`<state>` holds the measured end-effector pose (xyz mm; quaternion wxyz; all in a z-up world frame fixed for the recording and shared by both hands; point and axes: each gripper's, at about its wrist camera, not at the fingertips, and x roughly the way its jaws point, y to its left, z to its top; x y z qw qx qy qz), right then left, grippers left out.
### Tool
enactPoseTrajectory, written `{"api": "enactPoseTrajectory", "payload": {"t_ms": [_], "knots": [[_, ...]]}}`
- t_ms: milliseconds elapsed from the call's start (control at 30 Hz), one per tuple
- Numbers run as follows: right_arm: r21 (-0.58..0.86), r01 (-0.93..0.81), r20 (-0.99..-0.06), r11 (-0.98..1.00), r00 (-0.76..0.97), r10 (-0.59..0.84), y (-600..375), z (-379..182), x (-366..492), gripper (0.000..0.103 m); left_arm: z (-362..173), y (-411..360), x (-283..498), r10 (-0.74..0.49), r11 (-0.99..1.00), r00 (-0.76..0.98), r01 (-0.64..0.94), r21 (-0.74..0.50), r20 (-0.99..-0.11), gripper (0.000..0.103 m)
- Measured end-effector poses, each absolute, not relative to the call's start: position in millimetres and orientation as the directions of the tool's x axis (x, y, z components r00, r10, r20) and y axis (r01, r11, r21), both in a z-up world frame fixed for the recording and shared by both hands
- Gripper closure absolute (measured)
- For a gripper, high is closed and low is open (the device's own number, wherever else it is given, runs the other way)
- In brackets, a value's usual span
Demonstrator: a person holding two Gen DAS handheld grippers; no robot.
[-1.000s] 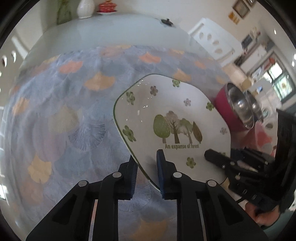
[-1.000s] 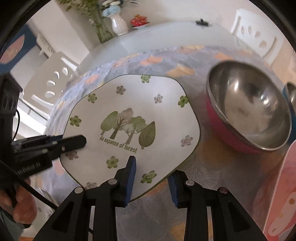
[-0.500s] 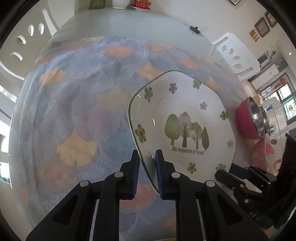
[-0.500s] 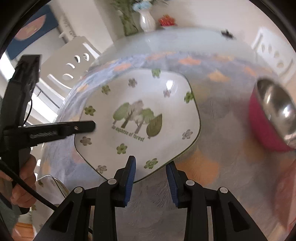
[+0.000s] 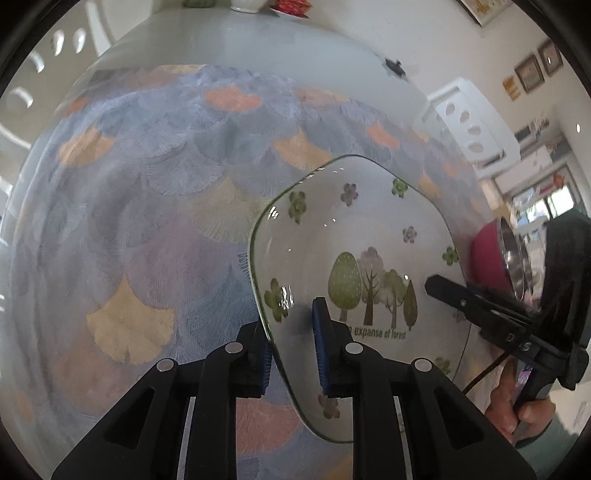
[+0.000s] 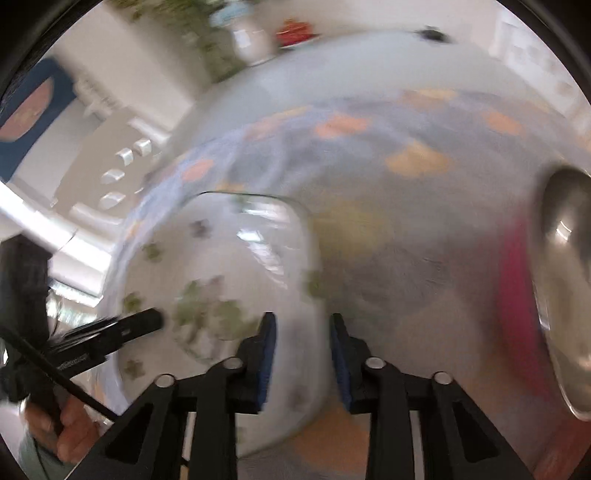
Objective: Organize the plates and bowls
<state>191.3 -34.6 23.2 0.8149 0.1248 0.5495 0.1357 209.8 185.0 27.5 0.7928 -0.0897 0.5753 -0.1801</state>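
A white plate (image 5: 369, 236) printed with trees and flowers is tilted above the fan-patterned tablecloth (image 5: 155, 192). My left gripper (image 5: 293, 350) is shut on its left rim. In the blurred right wrist view the same plate (image 6: 221, 266) fills the lower left. My right gripper (image 6: 303, 354) straddles the plate's right rim. Its jaws are closing, with a gap still showing beside the rim. A pink bowl (image 5: 489, 254) with a steel inside stands to the right of the plate. That bowl (image 6: 517, 295) sits at the right edge of the right wrist view.
At the table's far end stand a white vase (image 6: 251, 40), a red dish (image 6: 295, 29) and a small black object (image 5: 395, 68). White chairs (image 5: 465, 122) flank the table. A person's hand (image 5: 517, 402) grips the right tool's handle.
Both grippers and the plate have moved left over the cloth. The plate now sits more tilted in the left gripper. The pink bowl has slid to the right edge of the right wrist view.
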Motion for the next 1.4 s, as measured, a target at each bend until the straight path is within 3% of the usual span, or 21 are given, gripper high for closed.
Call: {"api": "enactPoseTrajectory", "payload": {"t_ms": [100, 267, 600, 967, 1400], "knots": [[0.217, -0.187, -0.882, 0.958, 0.384, 0.275, -17, 30, 183, 0.074, 47, 179, 204, -0.356, 0.927, 0.328, 0.241, -0.287, -0.875, 0.087], [0.349, -0.145, -0.837, 0.926, 0.395, 0.378, -29, 45, 172, 0.074, 57, 182, 197, -0.354, 0.928, 0.347, 0.243, -0.281, -0.869, 0.086], [0.276, -0.217, -0.818, 0.936, 0.458, 0.347, -7, 91, 149, 0.074, 97, 201, 163, -0.372, 0.927, 0.434, 0.210, -0.310, -0.820, 0.087], [0.254, -0.310, -0.761, 0.916, 0.520, 0.387, 31, 167, 76, 0.074, 169, 245, 74, -0.348, 0.936, 0.570, 0.169, -0.308, -0.745, 0.087], [0.248, -0.367, -0.814, 0.897, 0.422, 0.398, 76, 159, -14, 0.074, 152, 284, -15, -0.337, 0.936, 0.548, 0.102, -0.338, -0.766, 0.087]]}}
